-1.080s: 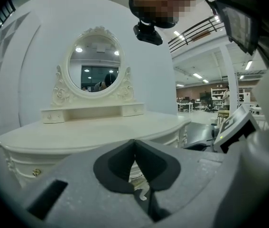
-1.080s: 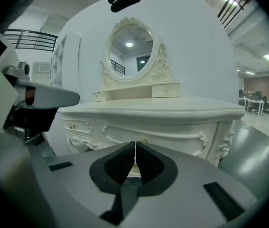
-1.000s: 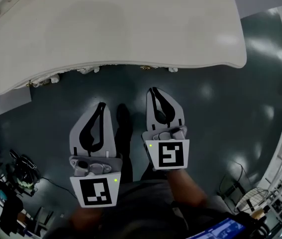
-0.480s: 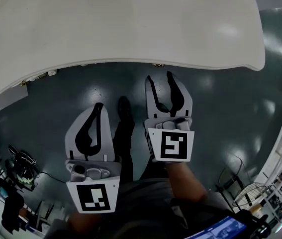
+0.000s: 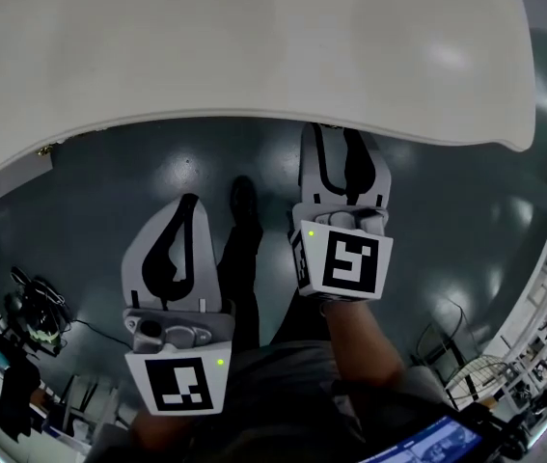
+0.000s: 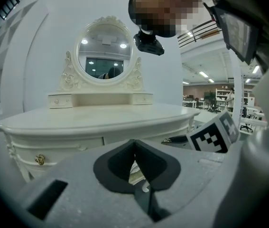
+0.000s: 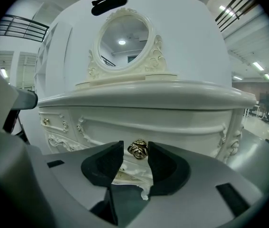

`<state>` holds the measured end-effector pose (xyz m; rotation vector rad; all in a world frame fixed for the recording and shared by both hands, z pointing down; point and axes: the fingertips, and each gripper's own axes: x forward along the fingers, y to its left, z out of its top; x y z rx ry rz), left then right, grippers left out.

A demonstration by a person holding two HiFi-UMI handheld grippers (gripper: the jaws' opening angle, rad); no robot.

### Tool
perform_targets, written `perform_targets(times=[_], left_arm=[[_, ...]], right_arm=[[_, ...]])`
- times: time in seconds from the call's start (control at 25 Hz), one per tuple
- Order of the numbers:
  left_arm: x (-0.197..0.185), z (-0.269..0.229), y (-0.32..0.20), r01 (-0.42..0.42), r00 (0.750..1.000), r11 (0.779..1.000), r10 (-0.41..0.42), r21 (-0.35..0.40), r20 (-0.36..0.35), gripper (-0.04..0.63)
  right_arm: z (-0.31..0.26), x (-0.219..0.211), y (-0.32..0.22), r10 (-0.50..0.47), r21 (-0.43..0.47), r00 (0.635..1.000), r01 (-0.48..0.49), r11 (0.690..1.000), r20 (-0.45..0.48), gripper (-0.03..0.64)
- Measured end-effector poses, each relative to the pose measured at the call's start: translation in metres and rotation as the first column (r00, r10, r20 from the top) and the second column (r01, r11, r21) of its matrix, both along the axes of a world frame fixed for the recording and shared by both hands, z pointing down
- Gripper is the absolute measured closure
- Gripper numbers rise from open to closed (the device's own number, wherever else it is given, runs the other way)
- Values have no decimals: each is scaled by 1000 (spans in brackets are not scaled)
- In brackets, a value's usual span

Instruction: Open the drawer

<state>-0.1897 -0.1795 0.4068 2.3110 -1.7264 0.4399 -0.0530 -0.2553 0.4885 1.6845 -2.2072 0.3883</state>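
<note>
**Inspector:** Right claw, condition?

**Operator:** My right gripper (image 5: 335, 148) is wide open, and its jaws have just been opening. The brass knob (image 7: 138, 149) stands between the two pads and neither grips it. The right-hand pad sits very close to the knob, and I cannot say for certain whether it brushes it. Nothing is held.

**Inspector:** Its position?

**Operator:** It is hard up against the front of the dressing table (image 5: 254, 46). In the head view its tips run in under the overhanging edge of the top.

**Inspector:** And the drawer?

**Operator:** The drawer (image 7: 186, 132) is in the table's front, directly below the top. It is shut, its face level with the carved front on either side. The knob sits at the middle of that face.

**Inspector:** Left claw?

**Operator:** My left gripper (image 5: 188, 205) is closed, tips meeting, with nothing between them. It stands back from the table's front edge, over the dark floor (image 5: 99, 191), clear of the table. It points at the table's front, left of where my right one works.

**Inspector:** Anything else on the table?

**Operator:** An oval mirror (image 7: 124, 37) in a carved frame stands upright at the back of the top.
</note>
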Motion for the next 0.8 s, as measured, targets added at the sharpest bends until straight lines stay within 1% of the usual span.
perform_targets(times=[0.08,0.2,0.32,0.4,0.56,0.8], left_arm=[[-7,7,1,4,1000,1000,-4,-5,1,580],[-1,2,1,7,1000,1000,-7,-5,2,580],[-16,9,-1,9,1000,1000,-9,-10,1,580],[-22,13,-1,9,1000,1000,-9,-7,-3,580],[-21,13,0,7,1000,1000,-7,-9,-4,580],[-23,12,5,8,1000,1000,-8,-4,-3,580]], right_arm=[[5,-2,-1,25,4,1000,-25,1000,11,460],[1,8,-3,55,3,998,-55,998,10,474],[9,-6,-6,64,-8,998,-64,998,-12,479],[14,-12,-6,63,-10,998,-63,998,-14,482],[13,-13,-6,44,-7,999,-44,999,-10,485],[16,-13,2,59,-4,998,-59,998,3,489]])
